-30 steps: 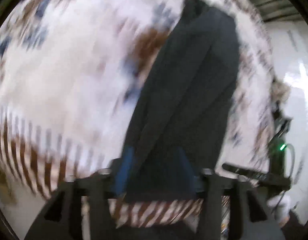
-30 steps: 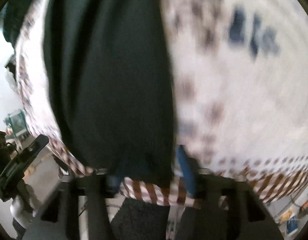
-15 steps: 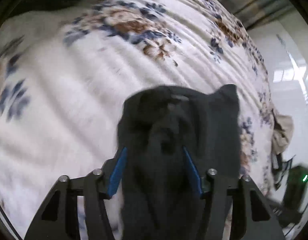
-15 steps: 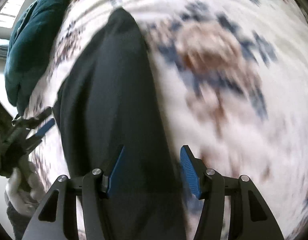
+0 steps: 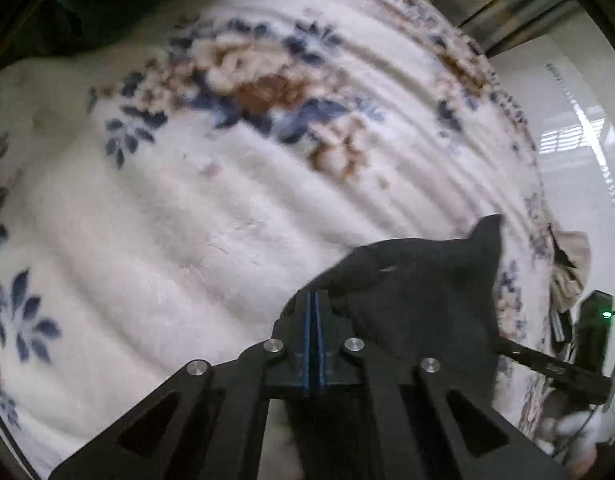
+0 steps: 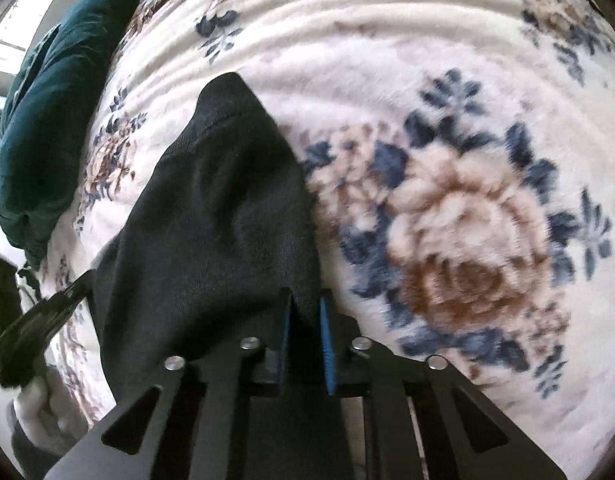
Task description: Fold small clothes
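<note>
A small black garment [image 6: 211, 208] lies bunched on a white floral blanket [image 6: 387, 60]. My right gripper [image 6: 305, 304] points steeply down at the garment's near right corner. Its jaws are closing, and a fold of the cloth sits pinched between the blue pads. In the left wrist view the same garment [image 5: 423, 292] spreads right of my left gripper [image 5: 312, 298]. That gripper's blue pads are pressed together, and the cloth's left edge rises into the tips. The blanket [image 5: 187, 220] fills the rest of that view.
A dark green cushion [image 6: 55, 120] lies at the blanket's far left edge. A beige cloth [image 5: 567, 264] and a black device with a green light [image 5: 595, 320] sit by the bed's right edge, with white floor beyond. A gloved hand [image 6: 39, 400] holds the other gripper.
Both grippers swept along the garment to its far end and closed on the cloth, where they stood open a second ago. The striped blanket border has left both views.
</note>
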`<action>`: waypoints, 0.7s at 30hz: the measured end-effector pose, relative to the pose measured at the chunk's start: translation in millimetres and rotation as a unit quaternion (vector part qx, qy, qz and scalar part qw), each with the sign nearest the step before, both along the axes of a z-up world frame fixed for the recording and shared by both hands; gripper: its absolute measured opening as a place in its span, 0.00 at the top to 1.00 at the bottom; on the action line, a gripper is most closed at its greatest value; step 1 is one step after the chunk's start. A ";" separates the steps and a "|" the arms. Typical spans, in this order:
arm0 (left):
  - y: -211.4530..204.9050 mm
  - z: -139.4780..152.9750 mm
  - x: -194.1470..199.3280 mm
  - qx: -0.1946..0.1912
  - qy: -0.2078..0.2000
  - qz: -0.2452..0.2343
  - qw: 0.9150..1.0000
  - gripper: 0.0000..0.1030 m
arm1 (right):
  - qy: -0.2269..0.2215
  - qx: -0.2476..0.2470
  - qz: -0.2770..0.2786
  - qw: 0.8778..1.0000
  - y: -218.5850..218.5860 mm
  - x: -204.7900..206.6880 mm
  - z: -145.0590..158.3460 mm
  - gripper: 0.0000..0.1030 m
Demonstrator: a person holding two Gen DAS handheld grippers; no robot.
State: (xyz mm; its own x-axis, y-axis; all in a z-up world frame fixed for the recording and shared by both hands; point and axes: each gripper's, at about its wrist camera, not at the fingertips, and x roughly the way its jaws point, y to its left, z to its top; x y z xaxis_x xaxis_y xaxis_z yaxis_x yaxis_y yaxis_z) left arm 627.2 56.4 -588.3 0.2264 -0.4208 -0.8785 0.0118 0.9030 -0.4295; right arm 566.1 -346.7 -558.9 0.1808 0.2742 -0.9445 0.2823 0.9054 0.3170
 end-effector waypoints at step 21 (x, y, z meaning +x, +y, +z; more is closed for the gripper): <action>-2.3 -3.0 -69.2 -0.055 0.046 -0.006 0.997 0.76 | 0.074 0.061 -0.021 0.995 -14.3 -97.3 -12.3 0.93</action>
State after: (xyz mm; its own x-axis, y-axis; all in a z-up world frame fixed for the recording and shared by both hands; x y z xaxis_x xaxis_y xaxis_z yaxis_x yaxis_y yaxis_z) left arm 558.0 54.0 -591.3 0.1410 -0.5177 -0.8439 -0.0226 0.8505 -0.5255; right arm 468.8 -361.0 -571.2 0.0568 0.3842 -0.9215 0.3716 0.8485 0.3767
